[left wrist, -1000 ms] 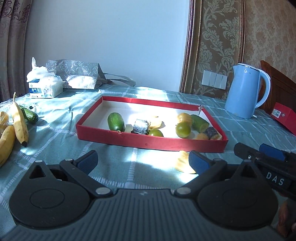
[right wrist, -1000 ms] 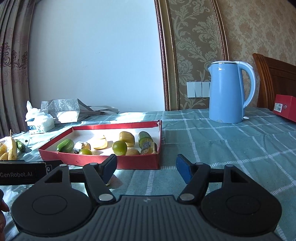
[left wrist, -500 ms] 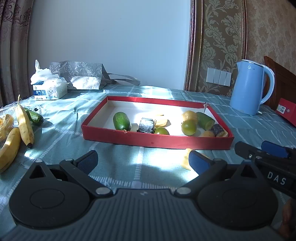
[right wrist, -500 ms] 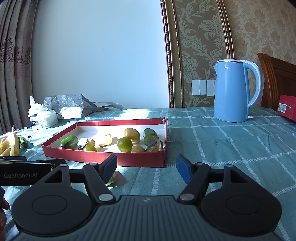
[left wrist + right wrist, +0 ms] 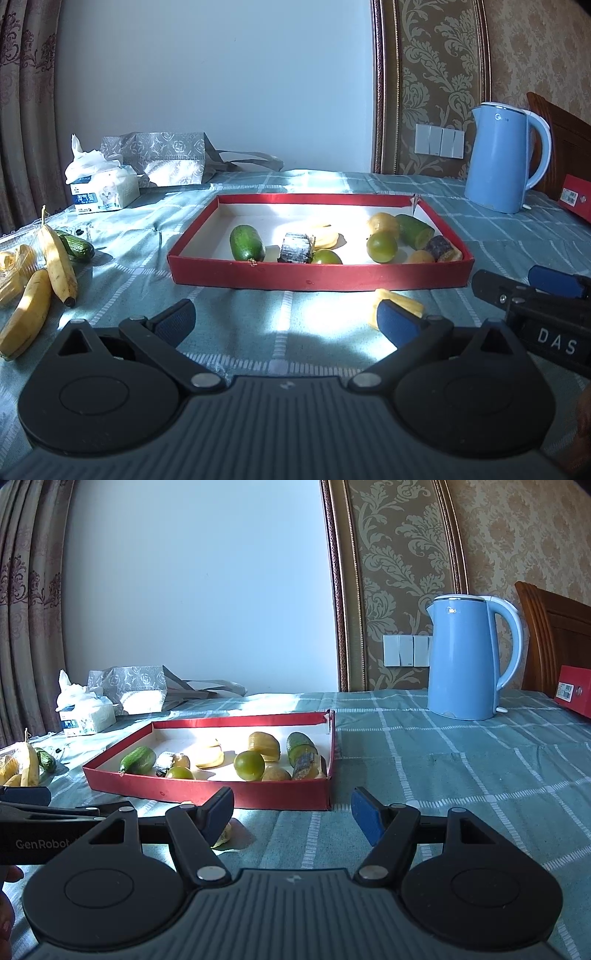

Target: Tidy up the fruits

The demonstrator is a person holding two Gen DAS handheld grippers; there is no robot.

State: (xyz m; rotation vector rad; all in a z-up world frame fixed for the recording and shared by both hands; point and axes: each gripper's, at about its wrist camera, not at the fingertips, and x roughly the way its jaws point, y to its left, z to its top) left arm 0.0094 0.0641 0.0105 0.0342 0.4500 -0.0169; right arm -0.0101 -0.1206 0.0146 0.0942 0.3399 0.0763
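Red tray (image 5: 317,282) already holds several fruits. Left out: yellow piece (image 5: 397,301) near its front wall, bananas (image 5: 55,258) far left. Both claws, left claw (image 5: 286,319) and right claw (image 5: 291,812), gape empty.

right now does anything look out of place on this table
Yes. One pale yellow fruit piece lies on the teal checked tablecloth just outside the near wall of the shallow red cardboard tray, while similar pieces sit inside. Yellow bananas and a small green cucumber also lie loose at the left.
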